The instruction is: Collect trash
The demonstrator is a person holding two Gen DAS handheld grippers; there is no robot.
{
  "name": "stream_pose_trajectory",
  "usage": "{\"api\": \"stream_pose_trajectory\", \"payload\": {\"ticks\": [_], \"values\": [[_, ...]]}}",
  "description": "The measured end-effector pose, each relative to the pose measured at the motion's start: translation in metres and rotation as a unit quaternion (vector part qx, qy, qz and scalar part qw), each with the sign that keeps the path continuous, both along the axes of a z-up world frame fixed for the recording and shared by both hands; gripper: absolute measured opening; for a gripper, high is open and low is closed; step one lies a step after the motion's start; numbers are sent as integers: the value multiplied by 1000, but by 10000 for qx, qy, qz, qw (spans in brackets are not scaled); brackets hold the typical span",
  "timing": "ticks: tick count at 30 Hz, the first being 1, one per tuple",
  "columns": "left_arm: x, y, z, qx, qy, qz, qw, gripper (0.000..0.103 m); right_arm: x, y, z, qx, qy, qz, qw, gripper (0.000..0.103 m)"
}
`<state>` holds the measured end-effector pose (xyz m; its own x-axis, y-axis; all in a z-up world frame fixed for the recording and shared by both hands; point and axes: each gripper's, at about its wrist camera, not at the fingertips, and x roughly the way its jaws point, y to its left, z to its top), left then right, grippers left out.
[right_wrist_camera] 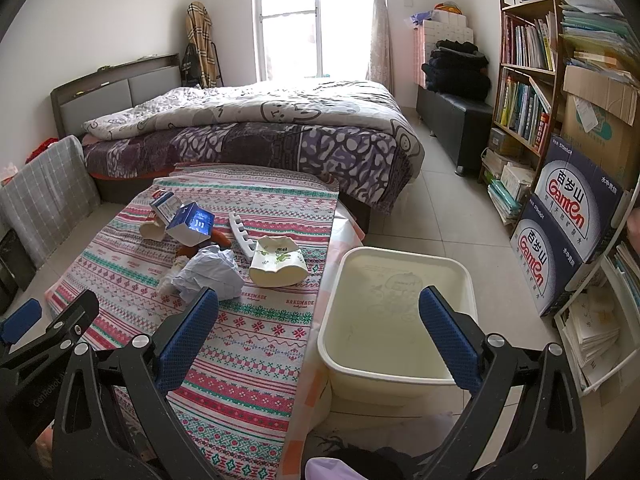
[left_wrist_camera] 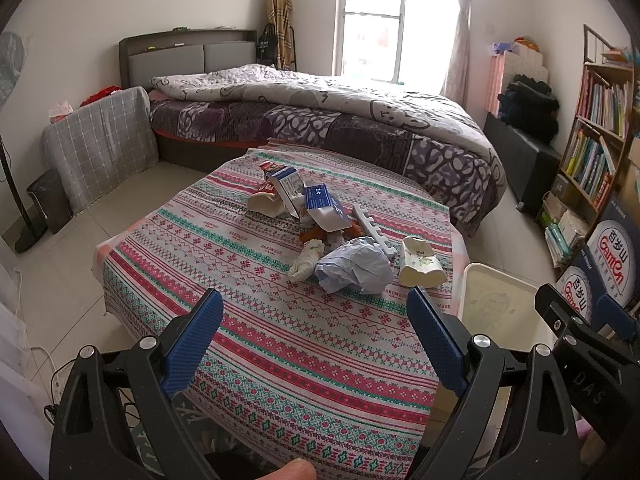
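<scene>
A low worktop (left_wrist_camera: 248, 280) draped in a pink, red and green patterned cloth carries the trash. Just beside the worktop stands a cream plastic tub (right_wrist_camera: 400, 376); on it lie a crumpled pale-blue paper wad (left_wrist_camera: 354, 266), a cream paper cup (left_wrist_camera: 420, 264) and blue-and-white cartons (left_wrist_camera: 326, 208). Above the worktop's near edge the left gripper (left_wrist_camera: 316, 320) and the right gripper (right_wrist_camera: 320, 320) both hold their blue fingers (left_wrist_camera: 196, 340) wide apart, gripping nothing.

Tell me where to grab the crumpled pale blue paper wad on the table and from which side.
Grip the crumpled paper wad across its bulging middle, coming from above on the near side. It lies at the near edge of the trash pile, open toward the left gripper, whose jaws stand open and empty. Its loose folds should compress. The flattened paper cup lies beside it on the right, so keep the fingers off that side.
</scene>
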<state>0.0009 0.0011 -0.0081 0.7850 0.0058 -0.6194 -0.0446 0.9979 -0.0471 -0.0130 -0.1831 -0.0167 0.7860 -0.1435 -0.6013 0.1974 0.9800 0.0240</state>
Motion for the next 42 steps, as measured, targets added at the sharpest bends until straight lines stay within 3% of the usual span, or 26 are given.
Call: {"api": "stream_pose_trajectory", "payload": {"ticks": [42], "values": [[1,3,-9,21,37,15,10000,90,1,2,1,16,-2,3,10000,96]]}}
